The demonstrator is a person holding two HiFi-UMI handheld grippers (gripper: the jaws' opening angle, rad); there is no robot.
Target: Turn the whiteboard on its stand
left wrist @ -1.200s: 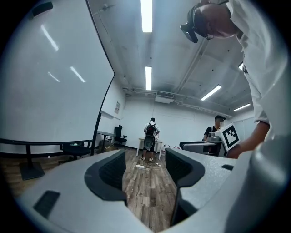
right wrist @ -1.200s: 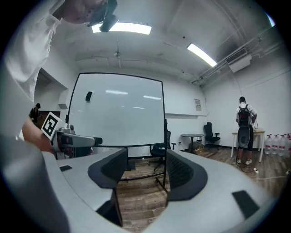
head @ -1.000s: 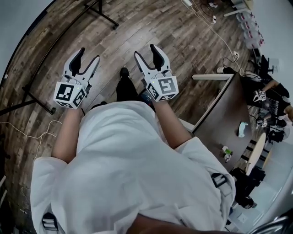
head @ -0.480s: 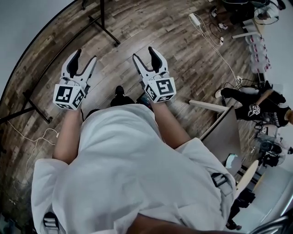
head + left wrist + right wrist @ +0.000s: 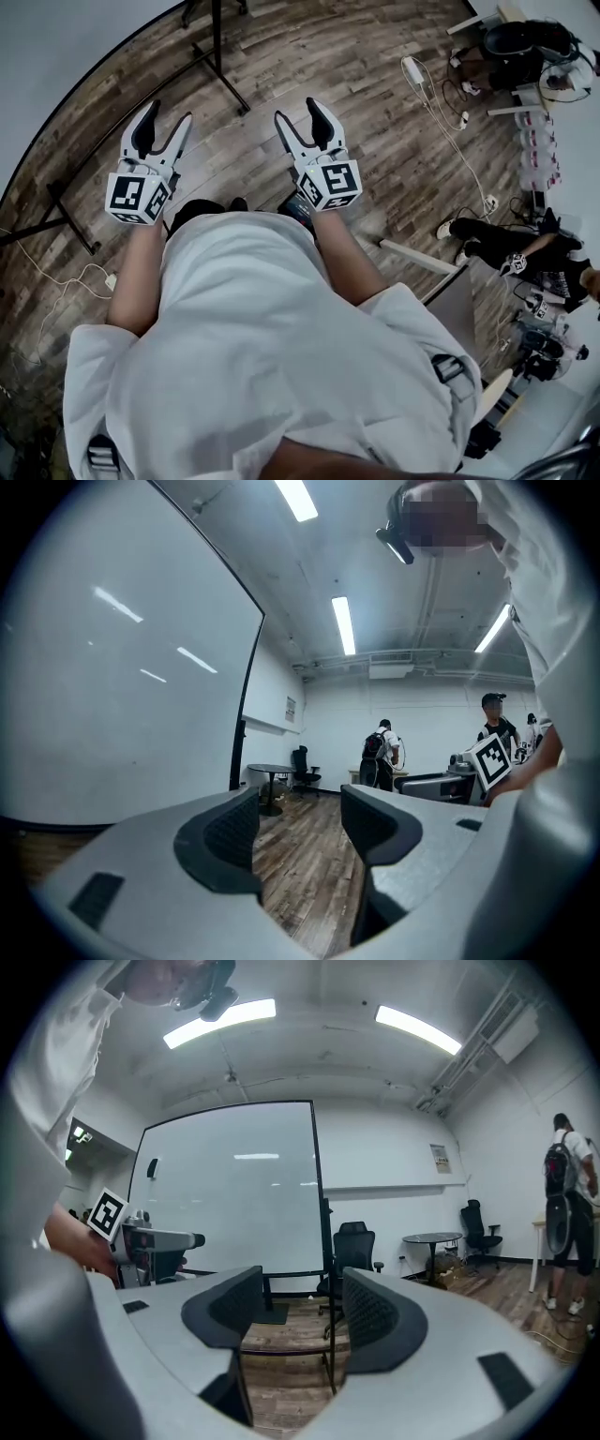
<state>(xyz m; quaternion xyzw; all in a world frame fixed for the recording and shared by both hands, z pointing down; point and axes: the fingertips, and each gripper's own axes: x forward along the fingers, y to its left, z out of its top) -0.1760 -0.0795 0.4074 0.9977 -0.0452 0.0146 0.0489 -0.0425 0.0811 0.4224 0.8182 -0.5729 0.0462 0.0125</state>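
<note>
In front of the person and a bit to the left is the big, smooth whiteboard with its thin black frame. It sits on a black metal stand, and the stand's feet rest on the brown wood-plank floor. The board is wide and flat, and from above its bottom edge runs on a slant from the near left up to the far middle. The left gripper is closer to it, and in the left gripper view the shiny white face fills the whole left side. The right gripper points more at the board's right edge, a straight black bar standing up just above its jaws. Both grippers are grey and white with dark, bumpy pads. The jaws of both are wide apart and hold nothing, with only floor showing between them. Neither one touches the board or the stand yet. To turn the board, I think the jaws will have to reach forward and take hold of that black side bar, because the white face looks too flat and slippery to grab.
</note>
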